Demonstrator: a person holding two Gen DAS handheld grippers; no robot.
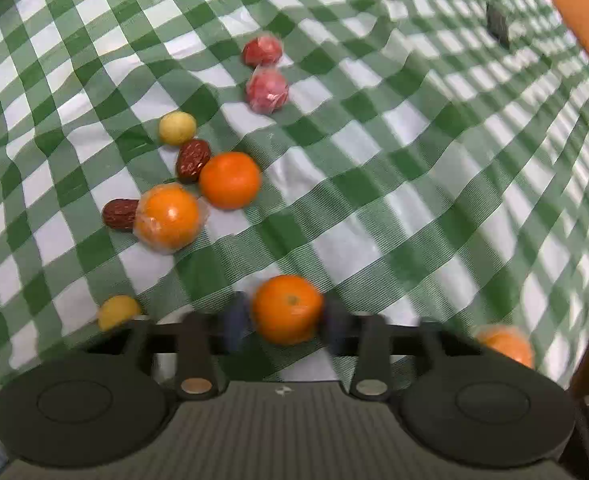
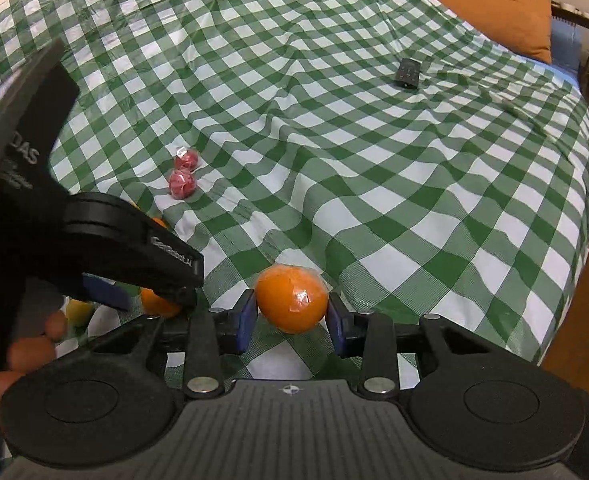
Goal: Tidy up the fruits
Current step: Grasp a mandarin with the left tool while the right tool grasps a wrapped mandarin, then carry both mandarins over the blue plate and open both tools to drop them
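Two claws: both clamped on oranges
Left claw (image 1: 286, 320): pads pressed on a bare orange (image 1: 287, 309), low over the checked cloth (image 1: 414, 184)
Right claw (image 2: 291, 316): gripping a plastic-wrapped orange (image 2: 292, 298), just above the cloth
Loose fruit: two wrapped red fruits (image 1: 264, 70), two dates (image 1: 192, 160), more oranges, clustered left
Remote (image 2: 407, 73): far right, well apart

Left wrist view: steeply down, close over the checked cloth (image 1: 374, 140).
Right wrist view: flatter, looks across to the orange cushion (image 2: 494, 8).
Shared: two red fruits (image 1: 264, 70), remote (image 2: 407, 73).
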